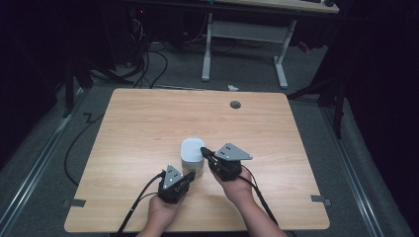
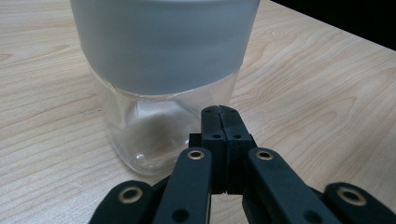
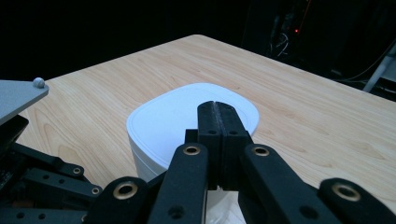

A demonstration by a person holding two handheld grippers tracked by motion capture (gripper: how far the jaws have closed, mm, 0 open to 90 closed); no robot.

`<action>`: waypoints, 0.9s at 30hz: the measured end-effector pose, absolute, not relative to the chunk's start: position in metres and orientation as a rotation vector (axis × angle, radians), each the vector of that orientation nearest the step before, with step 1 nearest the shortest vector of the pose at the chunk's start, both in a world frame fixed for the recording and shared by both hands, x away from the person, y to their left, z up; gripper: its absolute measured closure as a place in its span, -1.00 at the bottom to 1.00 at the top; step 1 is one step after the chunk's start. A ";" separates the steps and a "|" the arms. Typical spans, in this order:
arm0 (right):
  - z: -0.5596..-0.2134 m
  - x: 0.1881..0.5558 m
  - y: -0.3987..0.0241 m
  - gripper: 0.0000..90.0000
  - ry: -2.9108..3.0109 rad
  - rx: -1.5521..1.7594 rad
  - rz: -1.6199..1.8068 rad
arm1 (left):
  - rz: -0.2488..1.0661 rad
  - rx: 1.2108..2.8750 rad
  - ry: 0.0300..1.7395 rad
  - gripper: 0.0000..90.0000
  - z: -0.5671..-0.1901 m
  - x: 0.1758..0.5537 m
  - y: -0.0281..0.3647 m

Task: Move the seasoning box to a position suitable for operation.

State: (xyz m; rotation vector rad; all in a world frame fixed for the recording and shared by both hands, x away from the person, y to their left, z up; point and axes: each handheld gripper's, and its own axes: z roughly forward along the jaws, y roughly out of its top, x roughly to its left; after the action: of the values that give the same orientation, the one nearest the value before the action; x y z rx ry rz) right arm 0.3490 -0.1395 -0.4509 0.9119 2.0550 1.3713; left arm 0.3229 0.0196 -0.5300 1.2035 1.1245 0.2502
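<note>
Two hand-held grippers flank a single glass jar [image 1: 192, 157] that stands upright near the front middle of the wooden table [image 1: 148, 123], a wide white lid [image 3: 187, 116] sitting on its clear body. The left gripper [image 1: 189, 176] lies low, just beside the jar's near side; in the left gripper view its fingers [image 2: 211, 126] are pressed flat together with nothing between them, their tips pointing at the clear glass below the lid's frosted-looking skirt. They look very close to the glass, though whether they touch it cannot be told. Held low like that, the closed tips would serve as a brace against the jar's lower wall, keeping it from sliding or turning.

The right gripper [image 1: 204, 151] comes in higher, from the jar's right, at lid height. Its fingers [image 3: 209, 122] are likewise clenched on nothing, and in the right gripper view their tips hang over the near edge of the lid's flat top; contact is not clear. That height suits work on the lid rather than the body, probably a push or a press, since closed fingers cannot take hold of so wide a cap.

Beyond the jar the table carries a small round cable hole [image 1: 235, 104] near its far edge.
</note>
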 end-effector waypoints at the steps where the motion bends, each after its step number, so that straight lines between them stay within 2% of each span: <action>1: -0.451 0.349 -0.139 1.00 2.055 0.912 1.371 | 0.250 1.203 1.125 1.00 -0.530 0.323 0.020; 10: -0.460 0.351 -0.161 0.99 2.042 0.981 1.333 | 0.255 1.207 1.113 0.98 -0.530 0.321 0.020; 16: -0.474 0.348 -0.189 0.96 2.017 1.073 1.310 | 0.258 1.234 1.115 0.96 -0.526 0.319 0.021; 23: -0.491 0.346 -0.223 0.95 1.987 1.164 1.259 | 0.332 1.284 1.062 0.87 -0.513 0.311 0.045; 25: -0.494 0.345 -0.235 0.92 1.973 1.191 1.247 | 0.369 1.279 1.076 0.79 -0.509 0.313 0.072; 27: -0.496 0.344 -0.240 0.91 1.960 1.205 1.245 | 0.377 1.272 1.091 0.75 -0.508 0.315 0.082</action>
State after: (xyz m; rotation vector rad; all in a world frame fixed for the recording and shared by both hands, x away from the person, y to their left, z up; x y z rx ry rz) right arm 0.3435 -0.2403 -0.4962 1.2046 1.9600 1.2452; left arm 0.3153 0.0819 -0.5078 1.2717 1.0907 0.3772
